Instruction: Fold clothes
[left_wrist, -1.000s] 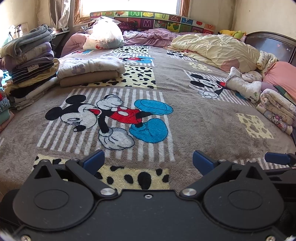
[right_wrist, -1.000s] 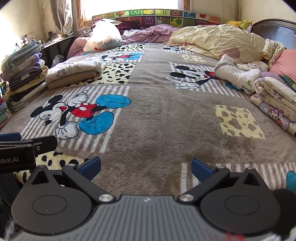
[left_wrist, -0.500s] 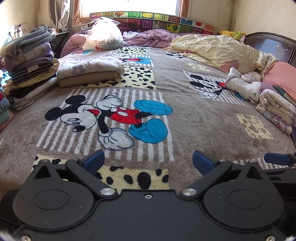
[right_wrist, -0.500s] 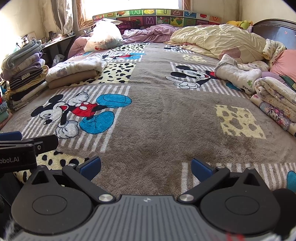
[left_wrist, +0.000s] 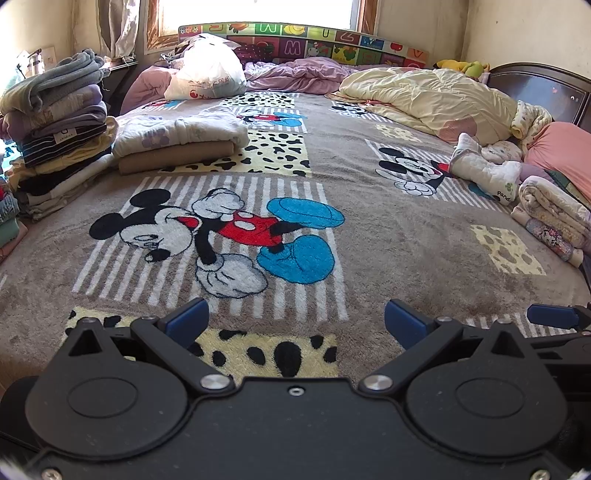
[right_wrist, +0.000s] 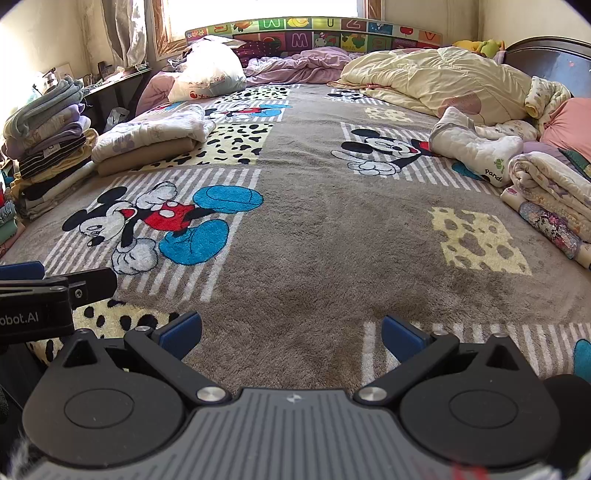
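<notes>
Clothes: two folded pieces (left_wrist: 177, 142), a pale printed one on a tan one, lie on the blanket well ahead of my left gripper and off to its left; in the right view the same pair (right_wrist: 147, 142) sits far forward and left.
Stack: a tall pile of folded clothes (left_wrist: 55, 122) stands at the bed's left edge, just left of the folded pair.
Loose pieces: a white quilted garment (right_wrist: 476, 151) lies far ahead and to the right of my right gripper; rolled printed fabrics (right_wrist: 550, 199) lie just beside it, nearer the right edge.
Left gripper (left_wrist: 295, 319): jaws spread wide, nothing between them, low over the blanket with no cloth within reach.
Right gripper (right_wrist: 291, 334): jaws equally wide, holding nothing, over bare blanket.
Grippers together: side by side; my left one's body shows at the left edge of the right view, and a blue tip of my right one at the right edge of the left view.
Blanket (left_wrist: 388, 236): grey-brown with cartoon mouse prints, covering the bed under both grippers.
Quilt (left_wrist: 424, 99): cream, crumpled, far right corner.
Bag (left_wrist: 207, 74): white, stuffed, by the headboard (left_wrist: 303, 40).
Pillow (left_wrist: 561, 151): pink, at the right edge.
</notes>
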